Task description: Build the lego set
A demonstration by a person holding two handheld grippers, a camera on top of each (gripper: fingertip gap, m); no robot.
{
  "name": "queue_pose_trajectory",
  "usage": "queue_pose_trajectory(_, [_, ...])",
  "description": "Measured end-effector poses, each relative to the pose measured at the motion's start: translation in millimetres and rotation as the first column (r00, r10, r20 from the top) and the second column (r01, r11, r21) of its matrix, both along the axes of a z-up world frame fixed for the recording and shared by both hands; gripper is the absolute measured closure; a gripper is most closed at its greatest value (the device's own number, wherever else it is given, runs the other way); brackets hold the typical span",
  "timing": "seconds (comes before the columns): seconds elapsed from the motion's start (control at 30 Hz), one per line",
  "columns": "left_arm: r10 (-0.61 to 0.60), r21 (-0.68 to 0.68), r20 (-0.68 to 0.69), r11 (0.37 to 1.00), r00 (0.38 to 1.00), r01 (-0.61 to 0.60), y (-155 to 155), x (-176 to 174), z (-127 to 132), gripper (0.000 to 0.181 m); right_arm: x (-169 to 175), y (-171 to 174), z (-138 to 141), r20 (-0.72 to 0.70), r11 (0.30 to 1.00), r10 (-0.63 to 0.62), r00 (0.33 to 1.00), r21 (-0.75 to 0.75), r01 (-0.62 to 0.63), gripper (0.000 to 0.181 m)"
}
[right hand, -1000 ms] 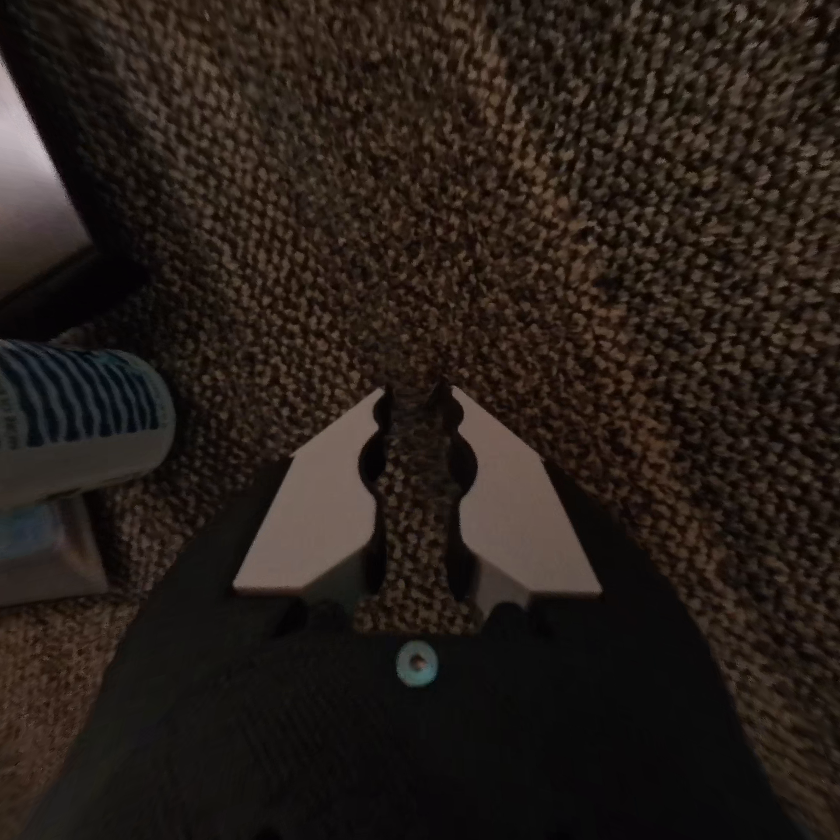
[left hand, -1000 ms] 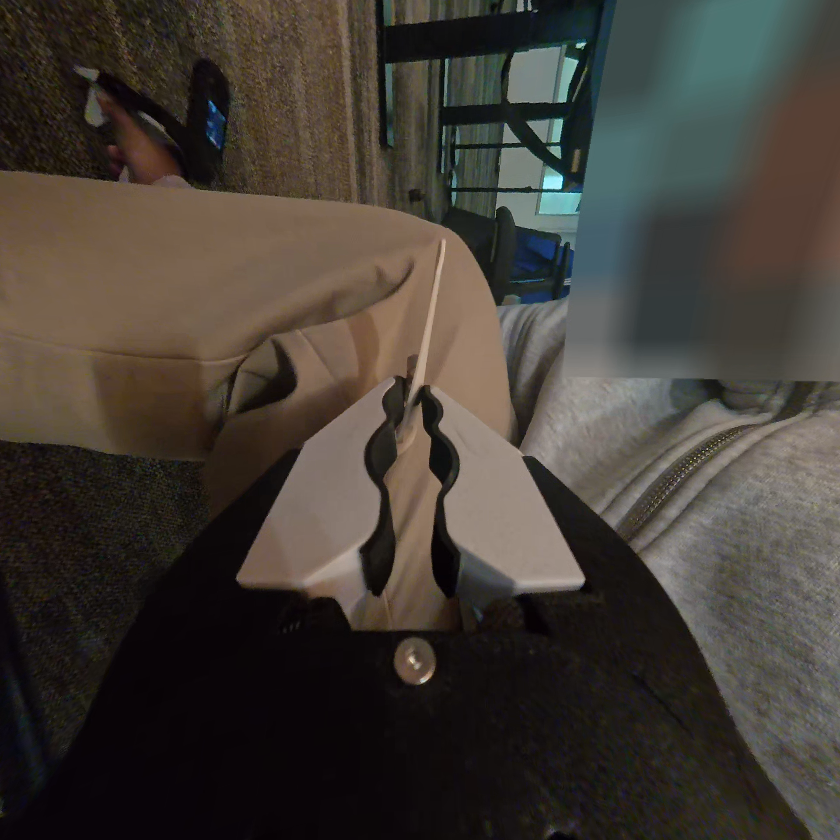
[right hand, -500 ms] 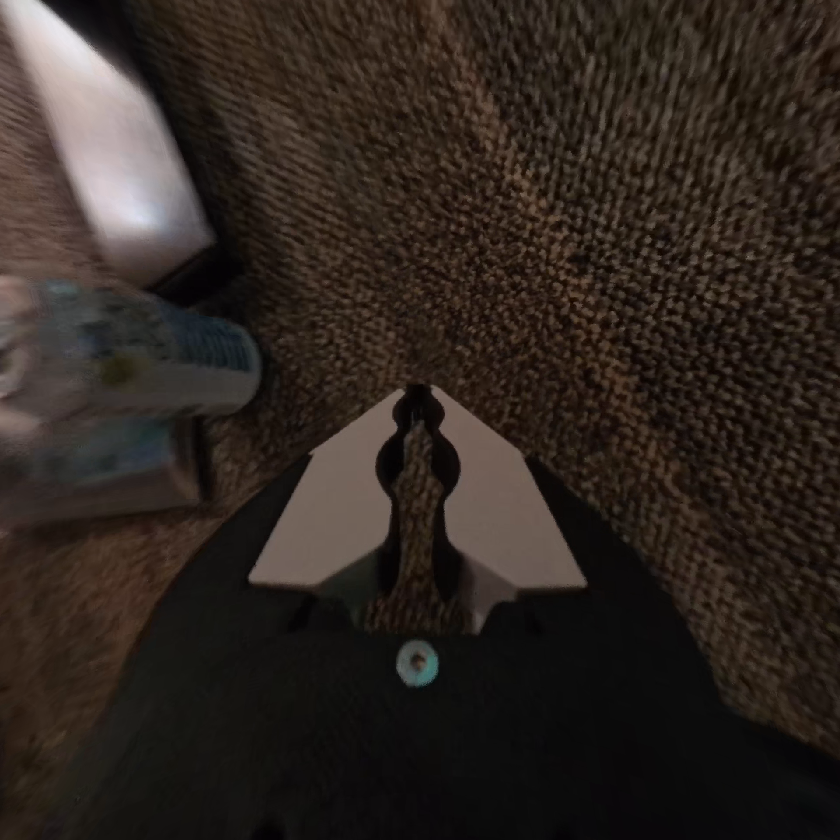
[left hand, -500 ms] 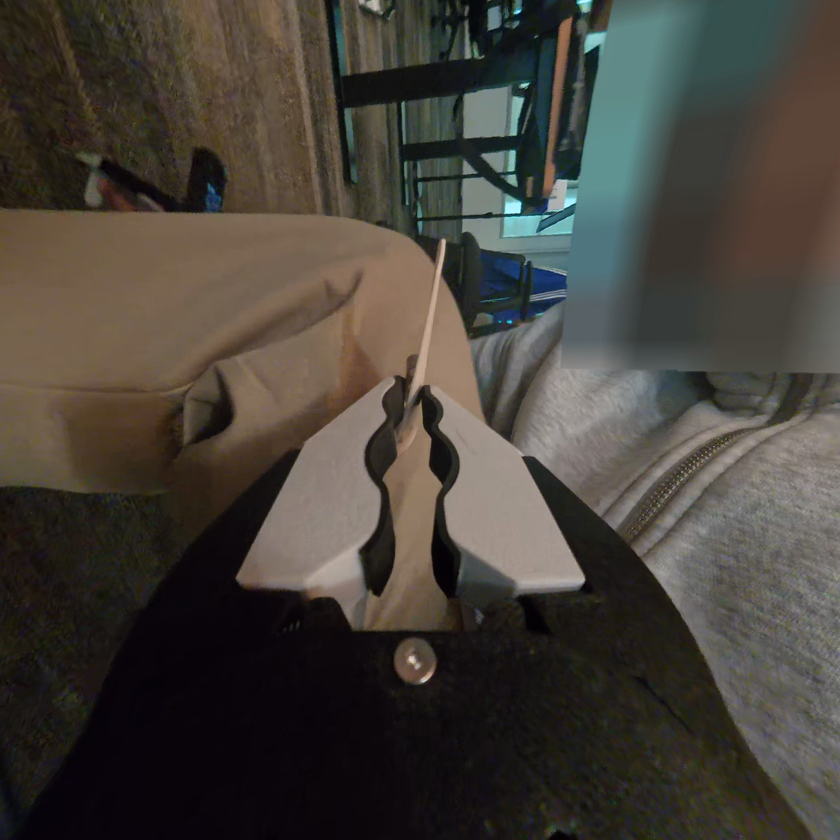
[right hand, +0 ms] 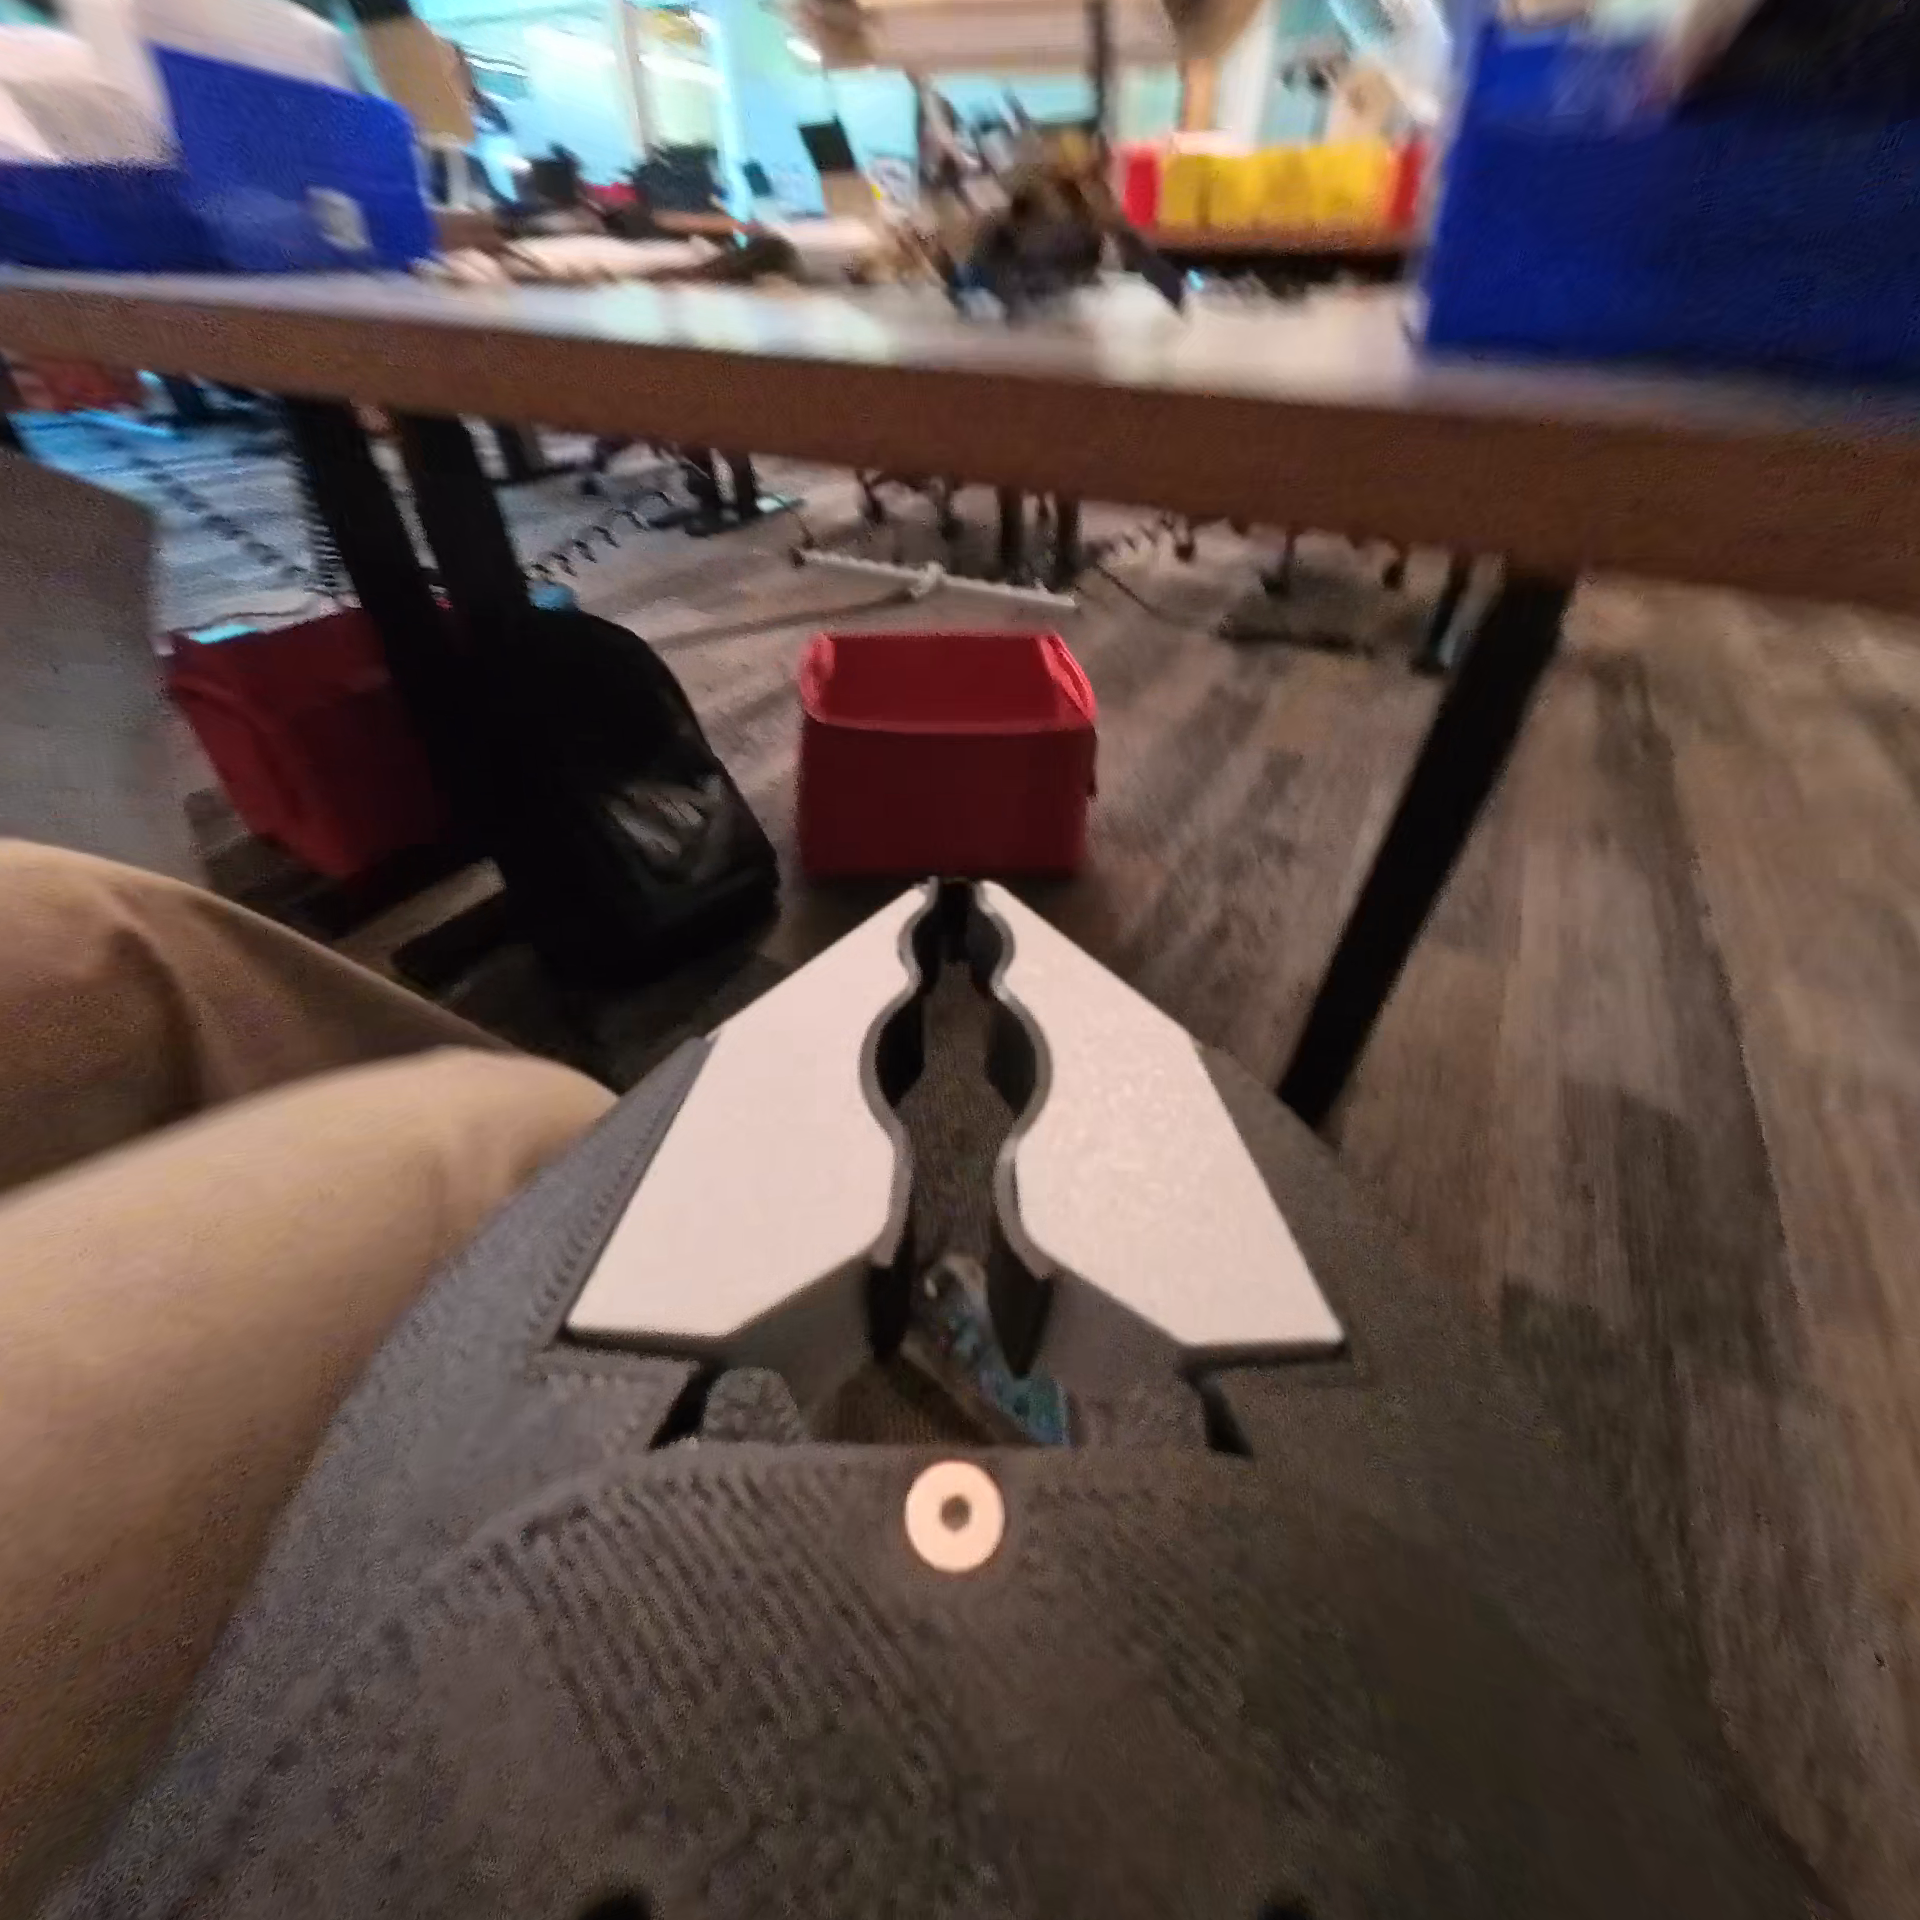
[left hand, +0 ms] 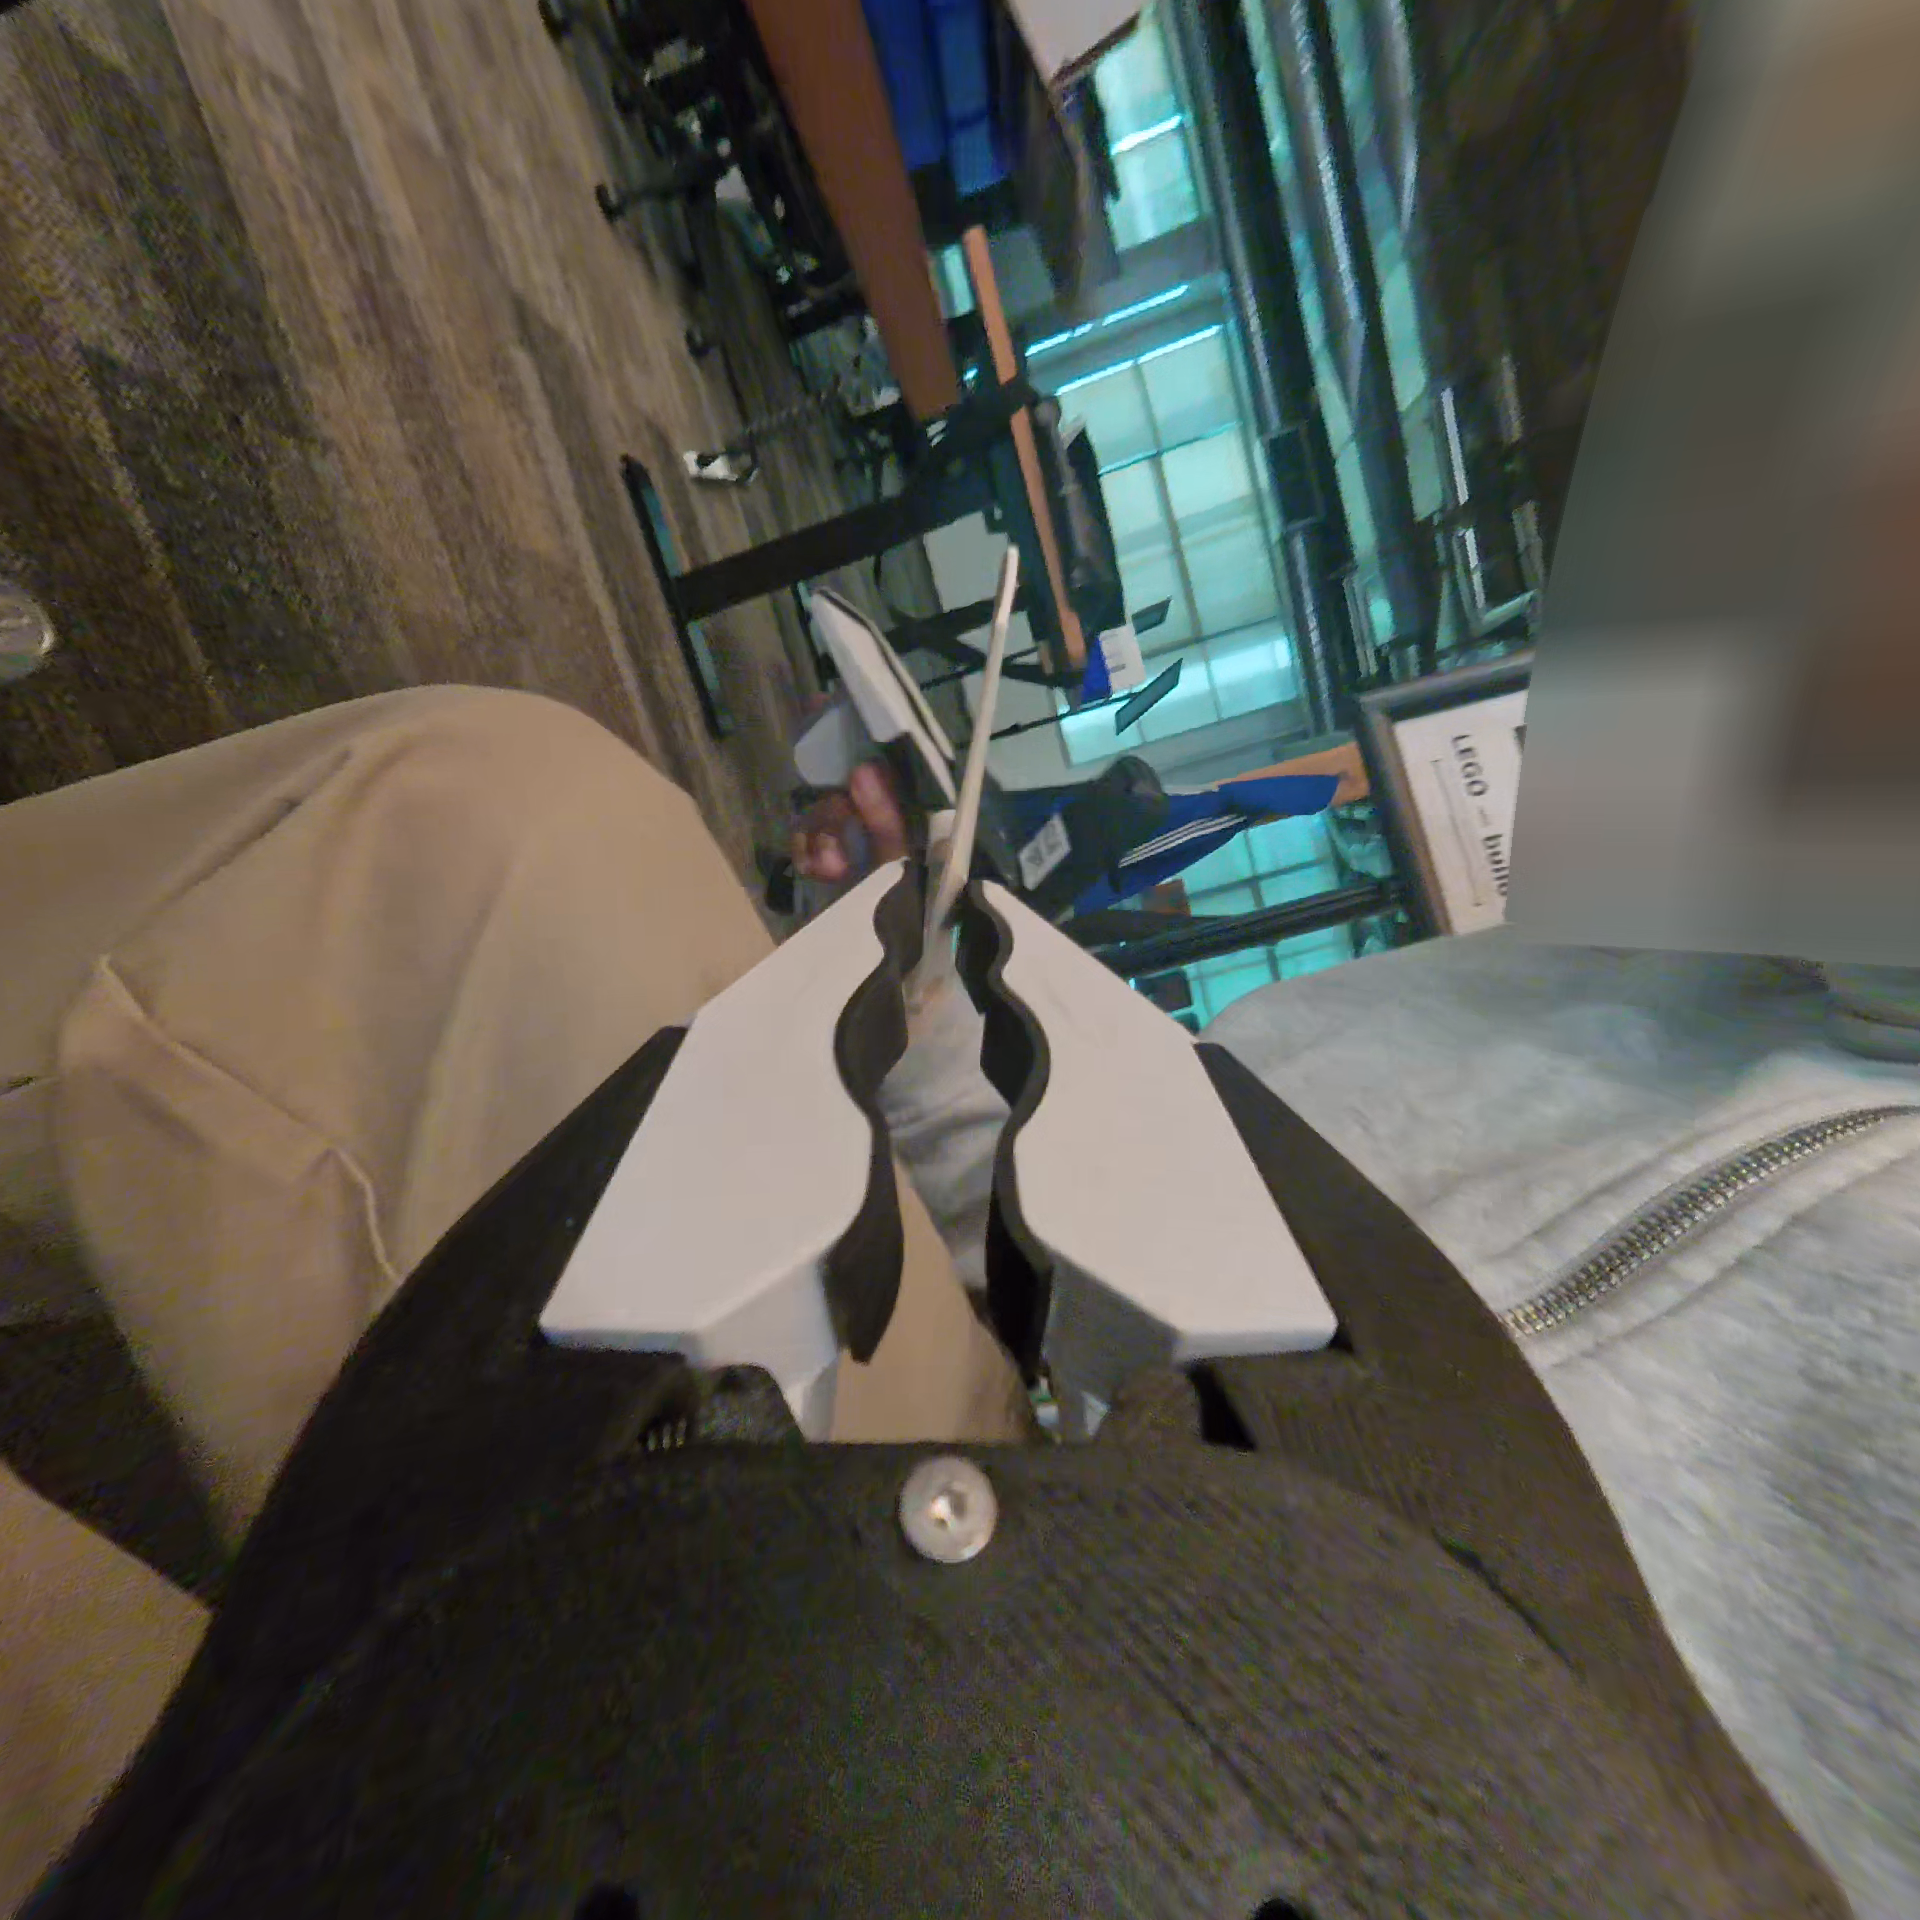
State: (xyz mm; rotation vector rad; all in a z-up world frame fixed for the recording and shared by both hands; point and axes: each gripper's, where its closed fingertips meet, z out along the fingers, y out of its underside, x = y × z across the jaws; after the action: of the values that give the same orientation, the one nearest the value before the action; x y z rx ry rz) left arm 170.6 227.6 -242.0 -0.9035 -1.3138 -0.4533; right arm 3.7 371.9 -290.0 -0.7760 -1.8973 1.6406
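Note:
My left gripper (left hand: 940,894) is shut on a thin pale flat piece (left hand: 987,707), seen edge-on and sticking up past the fingertips. It hovers over a person's lap, between beige trousers (left hand: 364,935) and a grey zip hoodie (left hand: 1558,1195). My right gripper (right hand: 951,894) is shut, and I cannot tell whether anything is pinched at its tips. It points level at a wooden table's (right hand: 1039,416) front edge from below. A dark blurred heap of pieces (right hand: 1039,239) lies on the table top.
Blue bins (right hand: 1662,208) stand on the table at both ends. Under it on the carpet are a red bin (right hand: 940,790), a black bag (right hand: 623,810) and a black table leg (right hand: 1423,821). A beige-trousered leg (right hand: 208,1195) is at the right gripper's left. My hands' fingertips stand some 25 cm from each other.
The right gripper closed, then swung up from facing the carpet to facing the table. The left gripper tilted up from the trousers toward the room, still holding the pale piece.

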Motion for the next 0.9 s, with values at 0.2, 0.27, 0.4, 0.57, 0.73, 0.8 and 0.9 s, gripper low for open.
queue_pose_trajectory(0.2, [0.003, -0.033, -0.065, 0.999, 0.998, -0.005, -32, 11, 0, 0.176, 29, -76, 66, -0.093, 0.989, 0.145, 0.985, 0.008, -0.144, 0.179])
queue_pose_trajectory(0.27, [0.001, -0.051, -0.093, 0.999, 0.996, -0.006, -45, 11, -2, 0.176, 27, -99, 70, -0.074, 0.985, 0.169, 0.983, -0.011, -0.17, 0.179])
queue_pose_trajectory(0.4, [0.033, 0.018, -0.137, 0.999, 0.99, -0.031, -68, -1, 9, 0.176, 17, -141, 75, -0.028, 0.98, 0.195, 0.98, -0.019, -0.196, 0.179])
queue_pose_trajectory(0.57, [0.094, 0.036, -0.199, 0.995, 0.976, -0.089, -109, -18, 24, 0.176, 3, -179, 106, -0.031, 0.974, 0.225, 0.974, 0.008, -0.225, 0.179])
queue_pose_trajectory(0.73, [0.149, 0.009, -0.264, 0.988, 0.953, -0.152, -153, -41, 57, 0.177, -10, -204, 164, -0.112, 0.973, 0.23, 0.967, 0.026, -0.229, 0.179])
queue_pose_trajectory(0.8, [0.149, -0.018, -0.315, 0.987, 0.937, -0.163, -166, -54, 80, 0.177, -13, -211, 191, -0.147, 0.974, 0.227, 0.963, 0.008, -0.228, 0.179])
queue_pose_trajectory(0.9, [0.122, -0.104, -0.397, 0.979, 0.909, -0.177, -179, -72, 107, 0.176, -15, -220, 231, -0.2, 0.972, 0.226, 0.953, -0.016, -0.233, 0.179])
